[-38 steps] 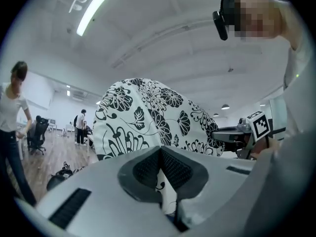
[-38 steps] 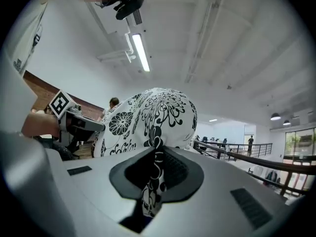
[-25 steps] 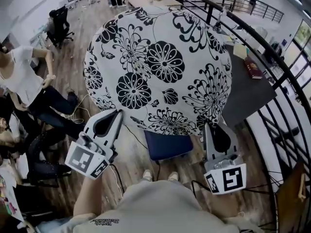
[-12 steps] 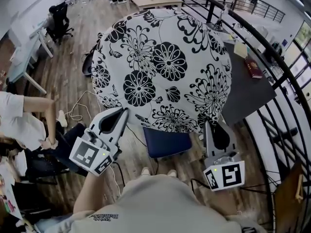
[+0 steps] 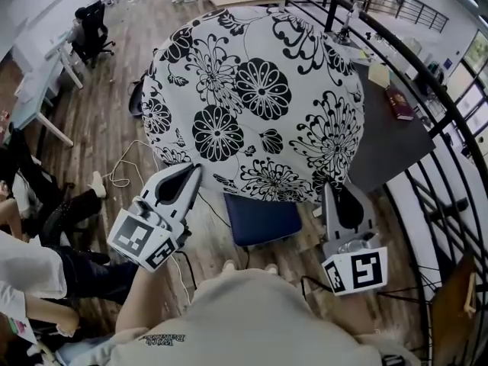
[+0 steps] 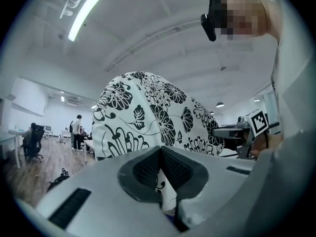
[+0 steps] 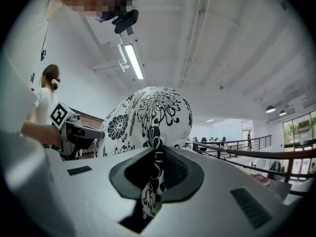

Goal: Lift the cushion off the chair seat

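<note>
Left gripper (image 5: 192, 172) and right gripper (image 5: 336, 194) both pinch cushion (image 5: 259, 97) edge. Cushion looks clear of chair seat (image 5: 263, 221) below them; next: carry aside, grips tight

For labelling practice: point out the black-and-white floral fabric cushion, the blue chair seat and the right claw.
black-and-white floral fabric cushion (image 5: 259, 90): head view, its middle.
blue chair seat (image 5: 261, 219): head view, bare middle.
right claw (image 7: 157, 150): right gripper view, between fingertips.
</note>
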